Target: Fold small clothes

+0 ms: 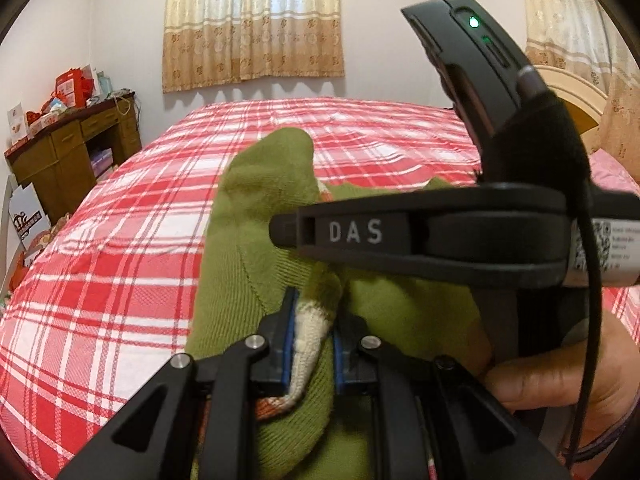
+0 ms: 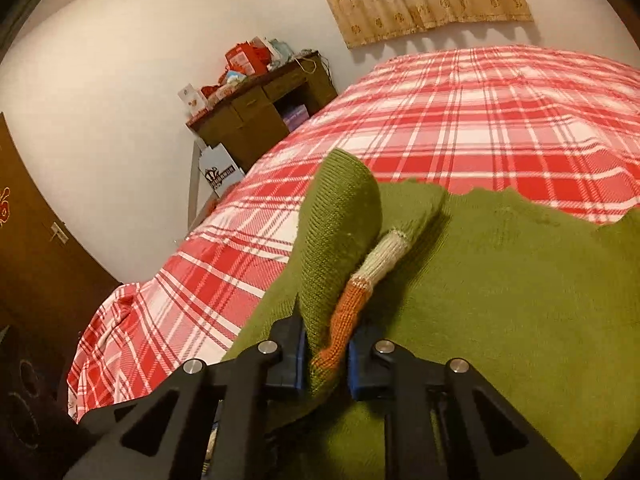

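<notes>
Each camera sat just behind its own fingers and looked forward along them, low and close over the bed (image 1: 120,272). The left wrist view faced straight up the bed toward the curtain (image 1: 252,20), with the right gripper's body crossing its right side. The right wrist view was tilted and faced more leftward. Both took in the green sweater (image 2: 520,280), desk (image 2: 256,116) and curtain.

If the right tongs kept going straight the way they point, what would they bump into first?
Probably the green knit garment itself: the right tongs are already shut on its folded edge, and more of it lies just ahead. Beyond is the plaid bedsheet. Depth is unclear.
</notes>
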Motion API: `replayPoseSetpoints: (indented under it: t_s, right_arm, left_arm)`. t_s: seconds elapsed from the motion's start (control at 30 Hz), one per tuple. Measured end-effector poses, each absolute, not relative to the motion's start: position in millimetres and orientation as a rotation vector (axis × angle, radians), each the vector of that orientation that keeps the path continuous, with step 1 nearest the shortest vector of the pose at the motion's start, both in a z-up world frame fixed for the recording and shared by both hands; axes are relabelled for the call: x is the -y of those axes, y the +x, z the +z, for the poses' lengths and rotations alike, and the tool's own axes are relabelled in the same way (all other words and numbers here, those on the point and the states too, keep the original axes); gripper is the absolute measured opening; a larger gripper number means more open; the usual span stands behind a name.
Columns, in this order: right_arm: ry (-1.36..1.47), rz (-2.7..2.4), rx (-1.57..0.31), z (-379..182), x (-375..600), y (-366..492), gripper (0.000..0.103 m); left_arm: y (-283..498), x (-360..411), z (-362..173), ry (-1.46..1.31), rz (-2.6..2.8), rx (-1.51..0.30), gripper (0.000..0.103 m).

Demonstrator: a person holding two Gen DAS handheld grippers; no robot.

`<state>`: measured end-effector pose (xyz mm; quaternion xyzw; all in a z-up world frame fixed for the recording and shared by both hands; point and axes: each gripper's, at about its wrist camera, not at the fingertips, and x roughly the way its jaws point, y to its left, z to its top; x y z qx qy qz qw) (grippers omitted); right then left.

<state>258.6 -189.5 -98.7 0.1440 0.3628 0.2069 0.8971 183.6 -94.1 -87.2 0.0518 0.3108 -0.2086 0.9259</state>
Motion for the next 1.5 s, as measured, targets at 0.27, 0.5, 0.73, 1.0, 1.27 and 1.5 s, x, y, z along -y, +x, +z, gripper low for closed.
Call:
replayPoseSetpoints:
  t_s: [0.27, 0.5, 0.73, 1.0, 1.27, 1.5]
  right_arm:
    - [0.296, 0.383, -0.705, -73.7, 231.9, 239.8, 0.015]
    - [0.297, 0.308, -0.708, -72.7, 283.0, 221.7, 0.014]
    - [0.292, 0.242, -0.713, -69.7, 332.9, 208.1, 0.014]
    - [0.302, 0.164, -0.736, -88.2, 381.8, 188.2, 0.014]
    - [0.423, 0.164, -0.752, -125.0, 409.9, 185.9, 0.014]
    - [0.52, 0.138, -0.745, -123.8, 426.6, 172.4, 0.035]
  left_arm:
    - [167.9, 131.8, -66.2, 0.154, -0.51, -0.585, 0.014]
    - [162.1, 168.0, -65.4, 0.187, -0.578, -0.583, 0.014]
    - [152.6, 205.6, -62.2, 0.215, -0.648, -0.578, 0.014]
    - [140.6, 239.7, -72.4, 0.234, -0.745, -0.608, 0.008]
    - [130.3, 254.0, -87.1, 0.305, -0.77, -0.644, 0.008]
    - [87.4, 196.8, -63.5, 0.299, -0.812, -0.622, 0.031]
